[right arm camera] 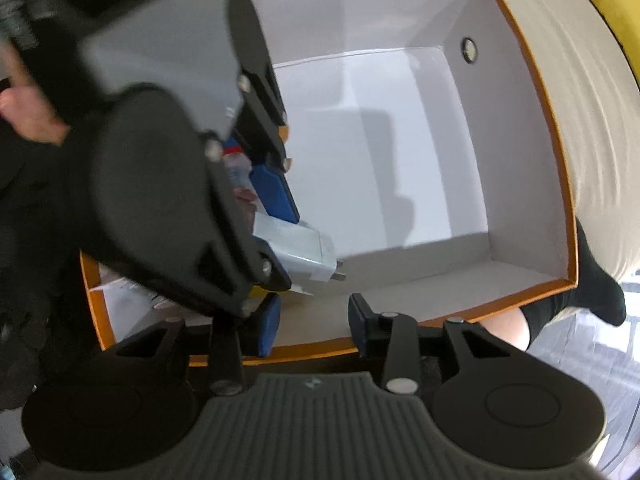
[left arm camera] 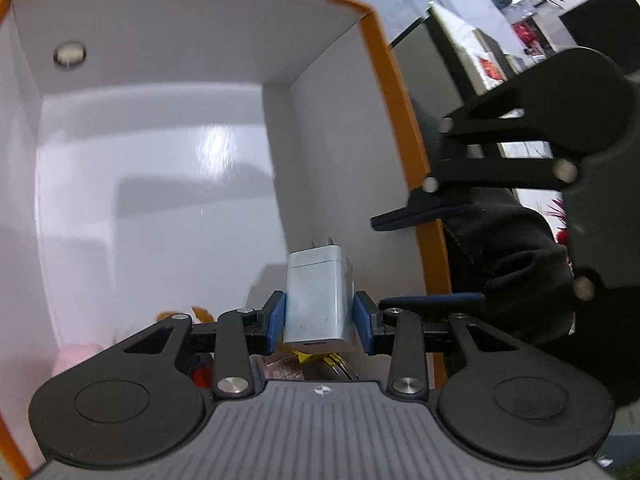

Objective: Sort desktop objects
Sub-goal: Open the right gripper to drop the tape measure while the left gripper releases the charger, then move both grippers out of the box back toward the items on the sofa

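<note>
white plug charger [left arm camera: 318, 300], prongs pointing forward, hangs over the white-lined orange box [left arm camera: 384, 92].

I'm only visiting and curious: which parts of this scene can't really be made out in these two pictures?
- Small items under the white charger: left wrist view, hidden by the left gripper; only pink, orange and yellow bits show.
- Box left compartment: right wrist view, blocked by the left gripper's body.
- Right gripper: left wrist view, blurred.
</note>
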Demonstrator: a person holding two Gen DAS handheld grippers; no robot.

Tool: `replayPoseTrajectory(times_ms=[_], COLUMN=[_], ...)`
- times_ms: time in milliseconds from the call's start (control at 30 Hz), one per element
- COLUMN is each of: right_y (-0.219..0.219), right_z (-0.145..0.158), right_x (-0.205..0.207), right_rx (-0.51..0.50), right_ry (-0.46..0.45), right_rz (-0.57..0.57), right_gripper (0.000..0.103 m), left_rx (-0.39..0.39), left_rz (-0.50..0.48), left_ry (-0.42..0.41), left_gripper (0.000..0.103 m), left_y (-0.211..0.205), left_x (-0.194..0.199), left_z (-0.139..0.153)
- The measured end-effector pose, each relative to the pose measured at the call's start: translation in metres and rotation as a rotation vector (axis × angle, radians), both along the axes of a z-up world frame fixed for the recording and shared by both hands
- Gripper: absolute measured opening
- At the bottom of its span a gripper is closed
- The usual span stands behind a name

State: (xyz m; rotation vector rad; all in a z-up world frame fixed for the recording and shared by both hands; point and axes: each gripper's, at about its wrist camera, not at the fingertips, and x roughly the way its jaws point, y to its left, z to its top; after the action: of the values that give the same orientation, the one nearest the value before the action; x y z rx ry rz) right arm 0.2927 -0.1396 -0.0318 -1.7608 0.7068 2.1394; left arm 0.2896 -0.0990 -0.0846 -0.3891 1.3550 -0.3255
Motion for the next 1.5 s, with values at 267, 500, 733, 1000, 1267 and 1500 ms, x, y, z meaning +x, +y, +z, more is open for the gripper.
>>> replayPoseTrajectory(times_ms=[267,500,733,1000,1267,1500], right_y=[0.026,0.024,0.056,0.084,0.088,0.079], right_z=[-0.009,-0.020,-0.033,-0.072,-0.084,-0.069], right_x=[0.005,0.000,-0.001,-0.019,-0.029,-0.028], right_rx=[-0.004,-0.025,-0.054,-0.151,-0.229,-0.314], right_ry=[-0.015,0.014,0.027,-0.068,-0.147,-0.131], right_rz=[0.067,0.041,-0.119,-0.248,-0.294,-0.322], right_gripper=[0.045,0.045,0.049,0.048,0.036,0.030], left_rx=[-0.040,-0.063,0.036,0.087,0.089,0.073], left_rz=[0.001,0.006,0.028,0.047,0.051,0.056], left_ry=[0.057,0.061,-0.070,-0.158,-0.190,-0.209], left_gripper=[0.040,0.040,0.041,0.041,0.041,0.041], left_y=[0.002,0.014,0.045,0.059,0.042,0.050], left_x=[0.005,0.002,-0.013,-0.021,-0.029,-0.032], left_z=[-0.005,-0.001,0.032,0.051,0.053,0.051])
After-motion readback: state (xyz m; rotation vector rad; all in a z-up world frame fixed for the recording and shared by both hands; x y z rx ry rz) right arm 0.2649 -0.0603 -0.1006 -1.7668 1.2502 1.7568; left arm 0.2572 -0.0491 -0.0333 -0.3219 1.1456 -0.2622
